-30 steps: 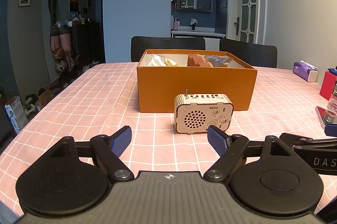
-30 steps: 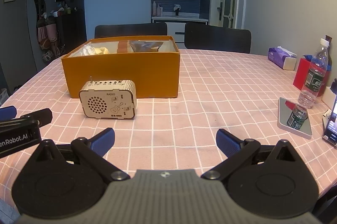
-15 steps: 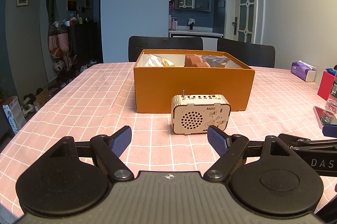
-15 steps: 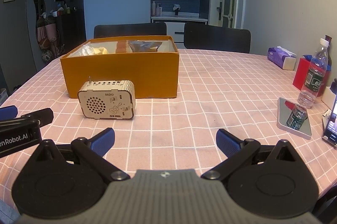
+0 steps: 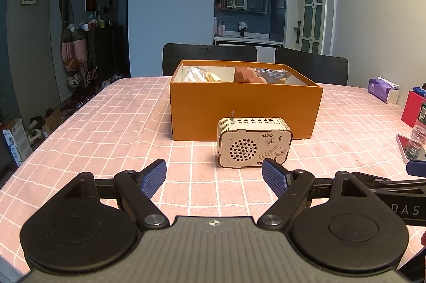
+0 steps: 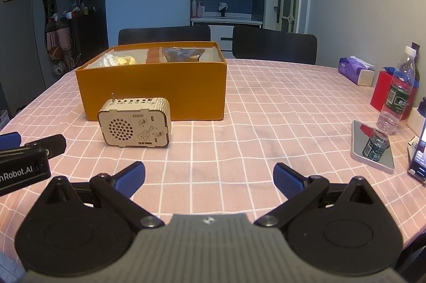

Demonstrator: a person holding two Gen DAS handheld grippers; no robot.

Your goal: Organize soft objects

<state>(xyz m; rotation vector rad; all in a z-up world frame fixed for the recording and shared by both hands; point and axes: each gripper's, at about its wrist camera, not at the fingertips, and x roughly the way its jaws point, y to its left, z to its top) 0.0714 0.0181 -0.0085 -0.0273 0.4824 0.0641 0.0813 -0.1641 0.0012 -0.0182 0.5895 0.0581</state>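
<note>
An open orange box (image 5: 245, 109) stands on the pink checked tablecloth (image 5: 111, 128); it also shows in the right wrist view (image 6: 151, 93). Inside lie soft items: a pale yellow bundle (image 5: 199, 76), a reddish-brown piece (image 5: 246, 75) and a dark bag (image 5: 271, 75). A small wooden radio (image 5: 253, 143) stands in front of the box, also in the right wrist view (image 6: 134, 125). My left gripper (image 5: 214, 177) is open and empty, just short of the radio. My right gripper (image 6: 209, 179) is open and empty over bare cloth, to the right of the radio.
Two black chairs (image 6: 274, 47) stand behind the table. At the right edge are a tissue pack (image 6: 355, 69), a red box (image 6: 383, 93), a water bottle (image 6: 399, 93), a mirror-like tablet (image 6: 372, 149) and a phone (image 6: 419, 152).
Both grippers have drifted slightly; the box and radio sit a little lower and to the left in the views. Both jaws stay open.
</note>
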